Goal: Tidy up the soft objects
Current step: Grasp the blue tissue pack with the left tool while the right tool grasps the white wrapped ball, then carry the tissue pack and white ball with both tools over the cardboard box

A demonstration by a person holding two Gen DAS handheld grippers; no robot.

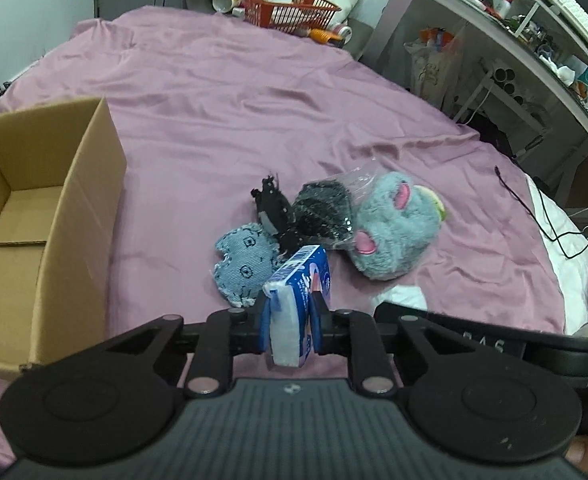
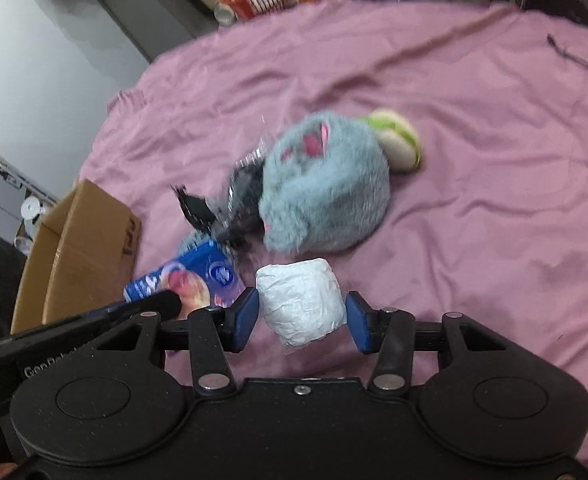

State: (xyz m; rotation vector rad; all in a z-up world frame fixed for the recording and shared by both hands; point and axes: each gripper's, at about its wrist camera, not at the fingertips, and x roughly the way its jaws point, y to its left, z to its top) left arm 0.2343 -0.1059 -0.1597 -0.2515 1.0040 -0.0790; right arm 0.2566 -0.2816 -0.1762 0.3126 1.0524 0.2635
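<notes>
jaws of left gripper (image 1: pixel 291 312) clamp tissue pack (image 1: pixel 300 280); right gripper (image 2: pixel 302 316) wide around white roll (image 2: pixel 300 300).

"GenRobot", seemingly, on left gripper (image 2: pixel 166 300)

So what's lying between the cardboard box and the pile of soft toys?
Nothing: in the left wrist view, only bare purple bedsheet separates the cardboard box from the denim cushion.

Purple-sheeted bed (image 1: pixel 254 92): open cardboard box (image 1: pixel 74 208) at 9 o'clock, soft toys (image 1: pixel 394 228) centre, red basket (image 1: pixel 290 10) at 12.
</notes>
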